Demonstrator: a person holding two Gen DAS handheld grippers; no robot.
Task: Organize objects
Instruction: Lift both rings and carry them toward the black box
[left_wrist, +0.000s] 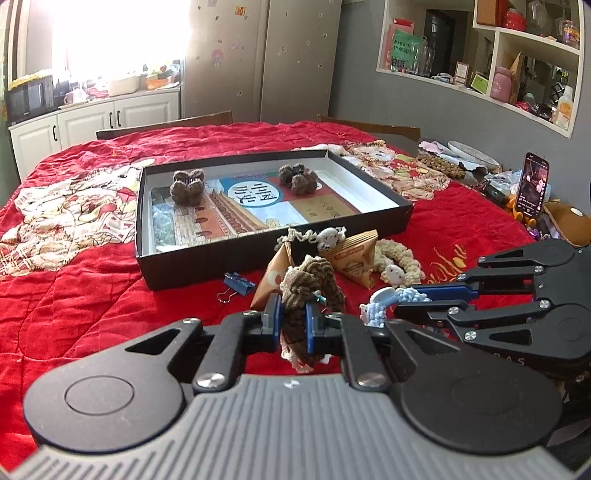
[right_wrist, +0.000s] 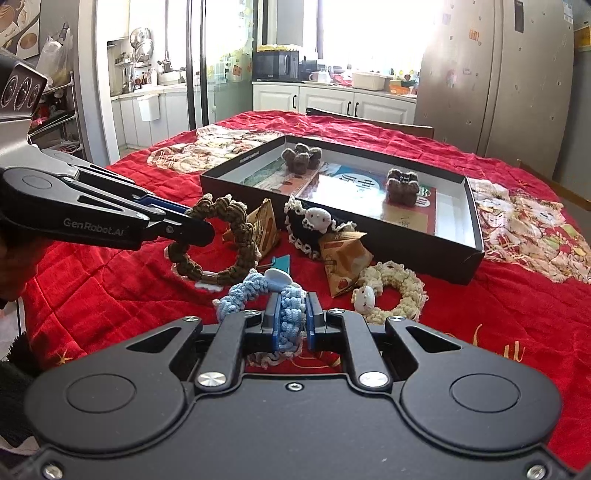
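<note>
Inside, the black box holds two brown crocheted clips; both fingers pinch scrunchies.

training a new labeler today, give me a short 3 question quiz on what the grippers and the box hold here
1. True or false: the left gripper is shut on the brown crochet ring.
2. What does the right gripper hold? A) blue binder clip B) light blue crochet ring C) snack packet
3. How many brown crochet pieces lie in the black box?

Key: 1 true. 2 B. 3 two, and.
</note>
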